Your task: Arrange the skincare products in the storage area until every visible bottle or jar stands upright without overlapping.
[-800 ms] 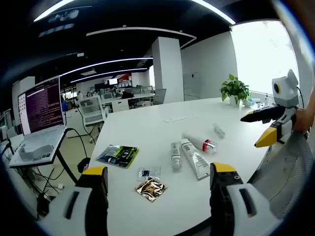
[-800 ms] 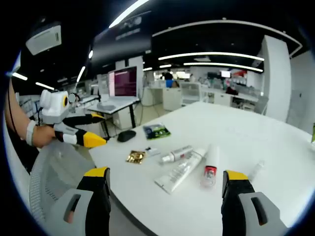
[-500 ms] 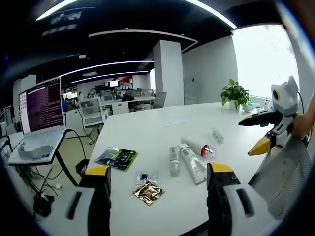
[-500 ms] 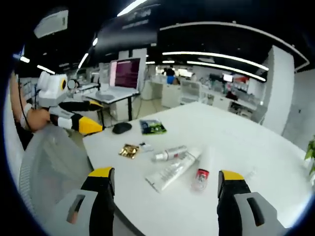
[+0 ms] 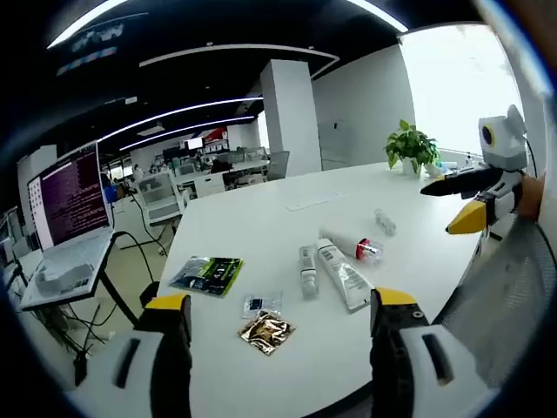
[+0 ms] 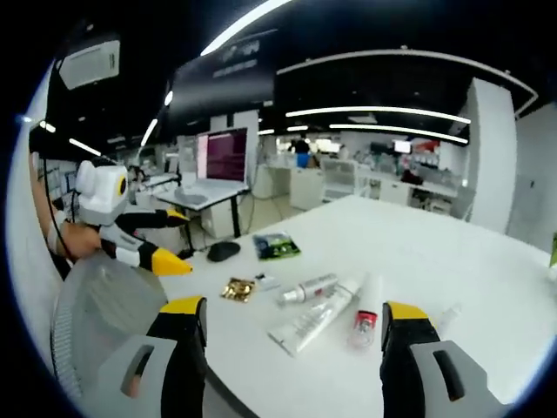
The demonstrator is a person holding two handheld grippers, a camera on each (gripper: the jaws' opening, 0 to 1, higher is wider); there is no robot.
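Note:
Several skincare products lie flat on the white table [image 5: 261,226]: a white tube [image 5: 342,275] [image 6: 314,316], a grey pump bottle [image 5: 307,269] [image 6: 306,289], a white bottle with a red cap [image 5: 357,247] [image 6: 365,311] and a small clear bottle [image 5: 385,223] [image 6: 445,320]. Nearer the front lie a gold sachet [image 5: 266,330] [image 6: 237,289], a small clear sachet [image 5: 262,304] and a green packet [image 5: 209,273] [image 6: 277,246]. My left gripper [image 5: 277,313] [image 6: 155,238] hangs open short of the table edge. My right gripper [image 6: 287,318] [image 5: 459,202] is open too, off the table's other side.
A laptop [image 5: 70,218] [image 6: 218,165] on a stand is beside the table, and a black mouse [image 6: 224,251] rests near the table corner. A potted plant [image 5: 412,152] stands at the far end. A mesh chair back [image 6: 104,322] [image 5: 509,287] sits beside each gripper.
Both views have shifted slightly with the hands. The products lie where they were, and both grippers stay open.

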